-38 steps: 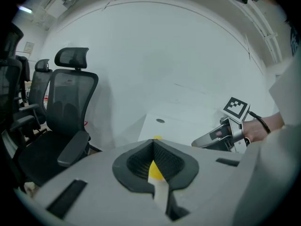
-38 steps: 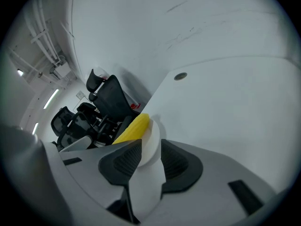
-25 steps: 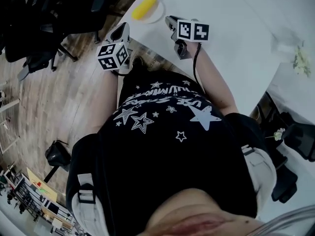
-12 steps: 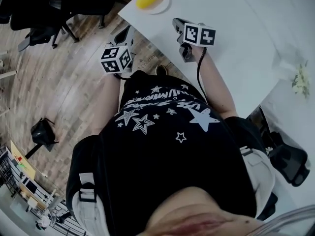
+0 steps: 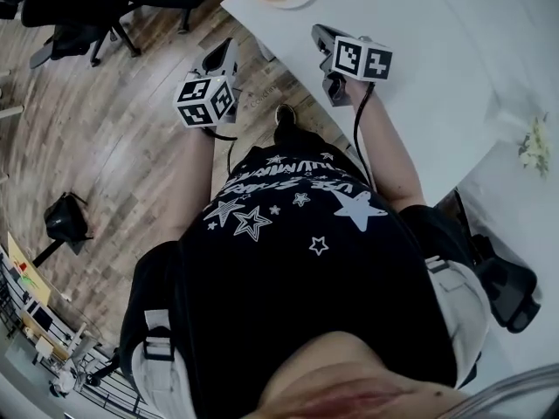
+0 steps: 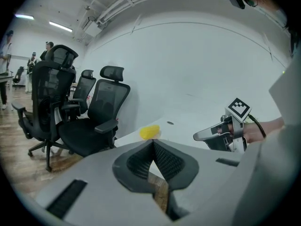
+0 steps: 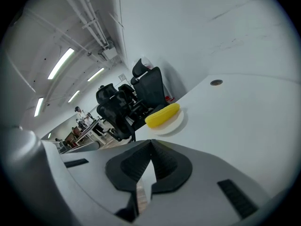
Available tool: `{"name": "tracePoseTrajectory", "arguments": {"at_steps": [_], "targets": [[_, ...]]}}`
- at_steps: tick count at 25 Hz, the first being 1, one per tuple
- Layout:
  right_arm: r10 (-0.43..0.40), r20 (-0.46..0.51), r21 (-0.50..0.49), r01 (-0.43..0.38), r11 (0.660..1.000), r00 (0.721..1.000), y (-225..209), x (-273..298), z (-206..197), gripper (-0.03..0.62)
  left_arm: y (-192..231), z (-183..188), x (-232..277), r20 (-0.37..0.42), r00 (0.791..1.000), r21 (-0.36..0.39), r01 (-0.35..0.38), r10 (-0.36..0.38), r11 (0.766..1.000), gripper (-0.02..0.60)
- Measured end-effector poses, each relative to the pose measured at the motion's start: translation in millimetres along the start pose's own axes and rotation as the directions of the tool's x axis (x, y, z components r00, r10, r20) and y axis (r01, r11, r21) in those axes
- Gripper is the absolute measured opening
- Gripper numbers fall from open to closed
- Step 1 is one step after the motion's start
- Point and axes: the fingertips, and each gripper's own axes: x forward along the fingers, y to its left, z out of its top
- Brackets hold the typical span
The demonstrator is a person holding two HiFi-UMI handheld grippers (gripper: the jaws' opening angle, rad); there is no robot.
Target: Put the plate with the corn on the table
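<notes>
Over the table (image 5: 419, 24) — right claw (image 5: 319, 33) closed, angled down.

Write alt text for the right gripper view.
The right gripper is shut and empty, its jaws just closed, over a white table. Ahead, a yellow corn cob lies on a white plate near the table's edge, with black office chairs behind.
</notes>
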Motion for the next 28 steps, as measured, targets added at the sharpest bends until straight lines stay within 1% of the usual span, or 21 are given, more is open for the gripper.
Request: {"name": "tracePoseTrajectory", "arguments": {"at_steps": [4, 9, 14, 21, 28], "targets": [[-0.010, -0.003, -0.023, 0.009, 1.000, 1.000, 16.8, -11.3, -16.2, 0.006, -1.4, -11.2, -31.1, -0.004, 1.000, -0.001, -0.001, 0.001, 1.000, 0.005], [-0.017, -0.004, 0.003, 0.017, 1.000, 1.000, 32.8, -28.0, -38.8, 0.006, -0.9, -20.9, -69.2, 0.007, 1.000, -0.005, -0.018, 0.018, 1.000, 0.005], [-0.020, -0.006, -0.007, 0.020, 1.000, 1.000, 52.1, -45.7, -63.0, 0.006, -4.3, -32.8, -104.0, 0.023, 1.000, -0.010, -0.020, 0.020, 1.000, 0.005], [-0.006, 0.006, -0.026, 0.006, 1.000, 1.000, 83.6, -85.2, -98.9, 0.006, -25.1, -48.5, -160.2, 0.044, 0.999, -0.009, -0.022, 0.022, 1.000, 0.005], [0.011, 0.021, -0.037, -0.011, 0.999, 1.000, 113.4, -119.7, -132.9, 0.006, -47.9, -57.0, -213.3, 0.073, 0.997, 0.016, -0.016, 0.015, 1.000, 0.005]]}}
